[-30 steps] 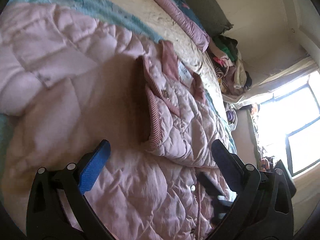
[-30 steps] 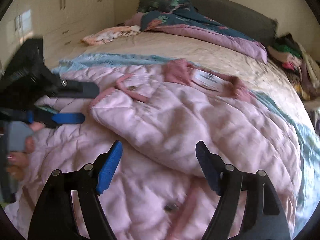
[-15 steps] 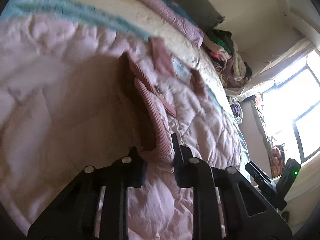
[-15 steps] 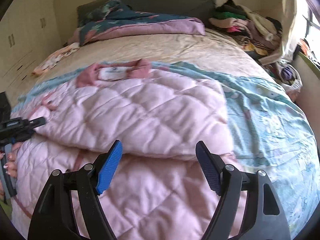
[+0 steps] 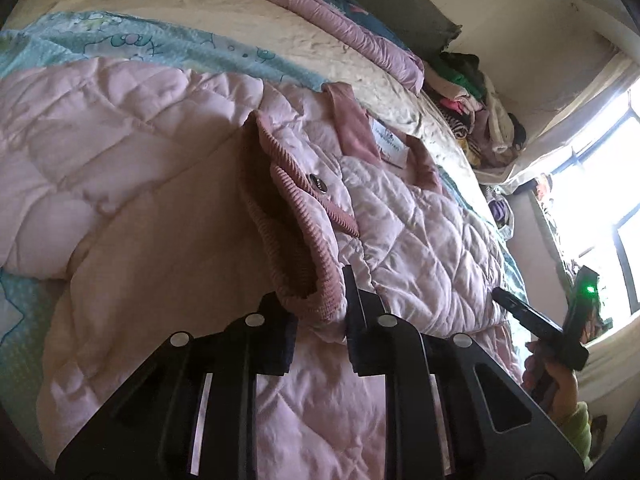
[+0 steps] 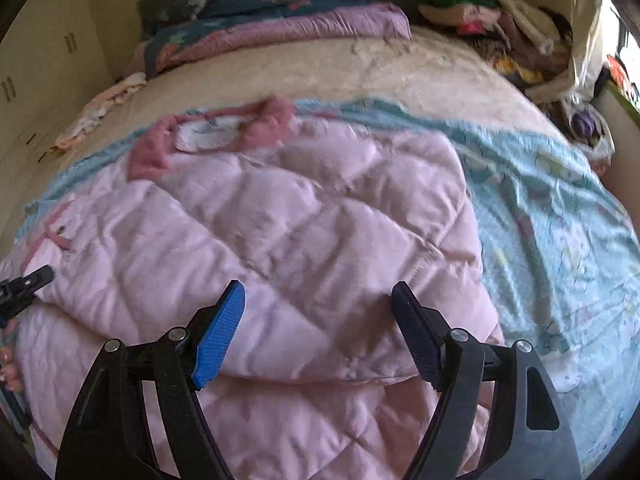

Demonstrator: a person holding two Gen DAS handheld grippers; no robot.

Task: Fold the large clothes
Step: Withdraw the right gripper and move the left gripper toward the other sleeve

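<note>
Left gripper [image 5: 316,304]: fingers clamped on the ribbed cuff [image 5: 304,280] of the pink quilted jacket [image 5: 420,240]. Right gripper [image 6: 318,332]: fingers spread wide, gripping nothing, over the jacket's folded edge. Jacket: spread on a light-blue sheet [image 6: 560,216] atop the bed [image 6: 400,76]. Clothes pile [image 6: 500,28]: by the bed's far corner.

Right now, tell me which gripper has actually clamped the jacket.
The left gripper: its jaws are shut on the pink jacket's ribbed cuff. The right gripper hangs open above the quilted fabric, gripping nothing.
</note>
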